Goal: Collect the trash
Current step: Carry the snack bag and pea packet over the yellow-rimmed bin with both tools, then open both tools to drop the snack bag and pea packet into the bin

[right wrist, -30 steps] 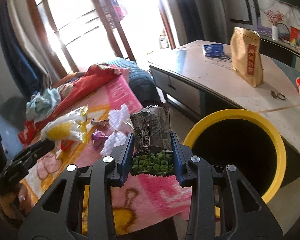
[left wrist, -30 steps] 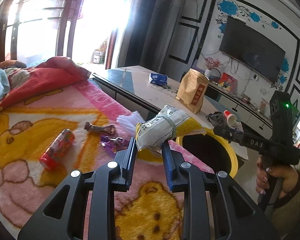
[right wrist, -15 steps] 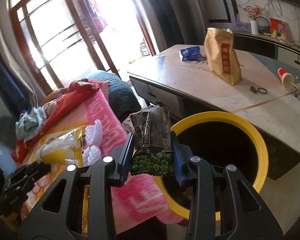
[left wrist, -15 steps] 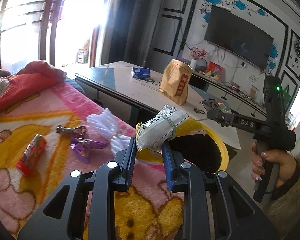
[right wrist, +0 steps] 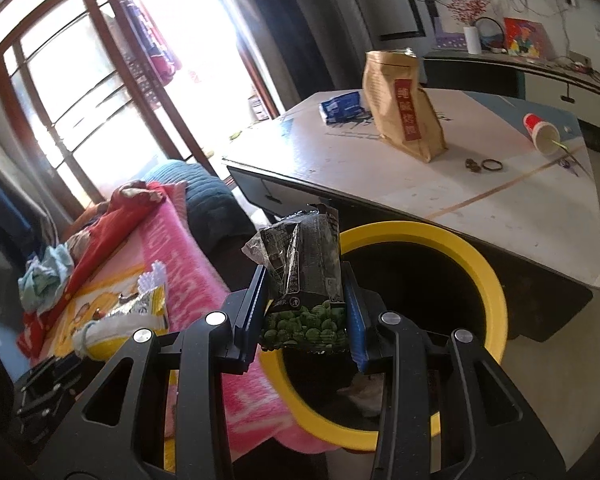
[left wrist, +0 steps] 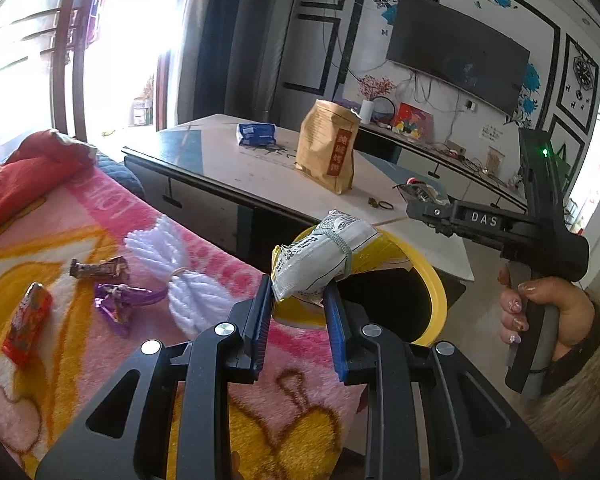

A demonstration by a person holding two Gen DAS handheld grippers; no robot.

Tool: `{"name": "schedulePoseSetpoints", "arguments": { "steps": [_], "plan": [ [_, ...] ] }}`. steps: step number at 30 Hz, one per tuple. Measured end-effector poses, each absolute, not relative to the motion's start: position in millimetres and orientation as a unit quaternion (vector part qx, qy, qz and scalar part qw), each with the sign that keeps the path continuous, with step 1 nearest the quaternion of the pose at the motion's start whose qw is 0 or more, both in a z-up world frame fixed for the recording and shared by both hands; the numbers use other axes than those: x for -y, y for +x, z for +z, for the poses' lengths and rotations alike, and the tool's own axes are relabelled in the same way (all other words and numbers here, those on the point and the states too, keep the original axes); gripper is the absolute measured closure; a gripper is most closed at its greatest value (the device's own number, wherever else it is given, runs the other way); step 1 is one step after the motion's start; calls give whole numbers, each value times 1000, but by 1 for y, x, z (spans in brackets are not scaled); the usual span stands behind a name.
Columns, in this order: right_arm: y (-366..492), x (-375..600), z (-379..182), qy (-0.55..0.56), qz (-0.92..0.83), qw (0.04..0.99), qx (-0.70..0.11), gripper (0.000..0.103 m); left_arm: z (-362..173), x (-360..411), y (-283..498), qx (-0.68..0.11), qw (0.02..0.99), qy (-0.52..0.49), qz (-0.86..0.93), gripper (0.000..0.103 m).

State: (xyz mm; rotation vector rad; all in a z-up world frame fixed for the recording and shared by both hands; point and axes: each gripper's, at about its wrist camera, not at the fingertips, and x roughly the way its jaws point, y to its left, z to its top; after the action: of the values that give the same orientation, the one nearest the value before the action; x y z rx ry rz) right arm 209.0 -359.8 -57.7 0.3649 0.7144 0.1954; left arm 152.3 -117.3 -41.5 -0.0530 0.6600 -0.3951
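Both grippers pinch light, crinkly, easily crushed wrappers at the lower end: left gripper [left wrist: 296,300] holds white-yellow snack bag [left wrist: 320,252], right gripper [right wrist: 306,312] holds green pea packet [right wrist: 304,280], over yellow bin [right wrist: 496,300].

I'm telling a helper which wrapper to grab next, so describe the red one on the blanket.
On the pink cartoon blanket, look left of the white yarn bundle. Past the purple wrapper and brown wrapper lies the red wrapper: the leftmost piece, the only red one.
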Motion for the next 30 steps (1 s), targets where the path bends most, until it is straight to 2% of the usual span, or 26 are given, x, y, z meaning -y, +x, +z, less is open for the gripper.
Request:
{"name": "schedulePoseSetpoints", "arguments": {
  "steps": [30],
  "plan": [
    [230, 418, -103, 213, 19, 898, -384, 73, -91, 202, 184, -371, 897, 40, -238, 78]
  ]
}}
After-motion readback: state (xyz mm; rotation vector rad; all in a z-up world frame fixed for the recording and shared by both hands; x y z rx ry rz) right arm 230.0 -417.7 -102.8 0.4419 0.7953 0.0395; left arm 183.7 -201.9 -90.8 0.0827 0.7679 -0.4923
